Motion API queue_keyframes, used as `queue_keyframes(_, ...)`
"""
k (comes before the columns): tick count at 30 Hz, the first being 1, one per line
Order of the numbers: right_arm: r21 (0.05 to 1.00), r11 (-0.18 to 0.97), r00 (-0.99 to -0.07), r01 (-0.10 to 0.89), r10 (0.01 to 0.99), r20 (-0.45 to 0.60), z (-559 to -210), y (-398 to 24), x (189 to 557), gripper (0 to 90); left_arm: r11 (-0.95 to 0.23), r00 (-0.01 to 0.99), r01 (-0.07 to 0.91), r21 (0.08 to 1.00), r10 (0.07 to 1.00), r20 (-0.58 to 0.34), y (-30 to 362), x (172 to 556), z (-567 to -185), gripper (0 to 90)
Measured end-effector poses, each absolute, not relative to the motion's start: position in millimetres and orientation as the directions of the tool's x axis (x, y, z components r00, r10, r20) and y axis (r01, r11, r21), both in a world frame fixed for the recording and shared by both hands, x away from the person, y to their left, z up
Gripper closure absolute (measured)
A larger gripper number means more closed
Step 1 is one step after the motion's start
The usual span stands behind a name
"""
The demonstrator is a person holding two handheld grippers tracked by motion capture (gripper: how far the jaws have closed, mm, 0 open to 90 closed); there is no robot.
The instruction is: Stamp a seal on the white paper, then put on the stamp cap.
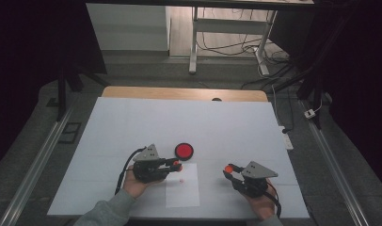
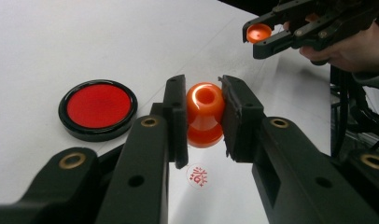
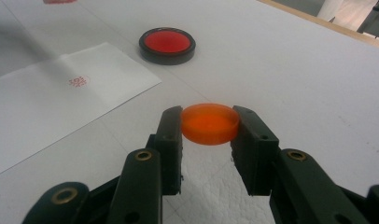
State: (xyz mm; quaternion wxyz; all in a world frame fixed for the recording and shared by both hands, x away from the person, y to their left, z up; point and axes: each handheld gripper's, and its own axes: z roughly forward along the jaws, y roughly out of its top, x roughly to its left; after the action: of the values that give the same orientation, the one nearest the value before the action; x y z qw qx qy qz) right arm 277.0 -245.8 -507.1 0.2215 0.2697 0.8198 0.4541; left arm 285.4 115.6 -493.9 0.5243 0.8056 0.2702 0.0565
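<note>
Two risks here. Left gripper (image 2: 204,116) clamps the round orange stamp (image 2: 205,114) just above the printed sheet (image 1: 182,186); smooth body could twist or slip, smearing the mark (image 2: 198,176). Right gripper (image 3: 208,126) pinches the cap (image 3: 209,123) by its rim near the ink pad (image 3: 167,44); off-axis capping could pop it loose.

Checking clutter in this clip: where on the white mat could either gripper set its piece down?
The far half of the white mat beyond the ink pad is bare, as are both side margins. It is crowded near the front, where the left gripper, right gripper and stamped paper sit.
</note>
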Motion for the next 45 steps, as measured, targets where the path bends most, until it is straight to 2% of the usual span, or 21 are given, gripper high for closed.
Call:
queue_keyframes(18, 0.863, 0.441, -0.757, 0.244, 0.643, -0.115, -508, -245, 278, 63.9, -0.246, 0.837, 0.390, 0.888, 0.497, -0.230, 130, 289, -476, 72.6)
queue_keyframes(45, 0.864, 0.447, -0.768, 0.232, 0.629, -0.119, -509, -237, 278, 63.9, -0.260, 0.843, 0.389, 0.884, 0.487, -0.227, 130, 289, -476, 72.6)
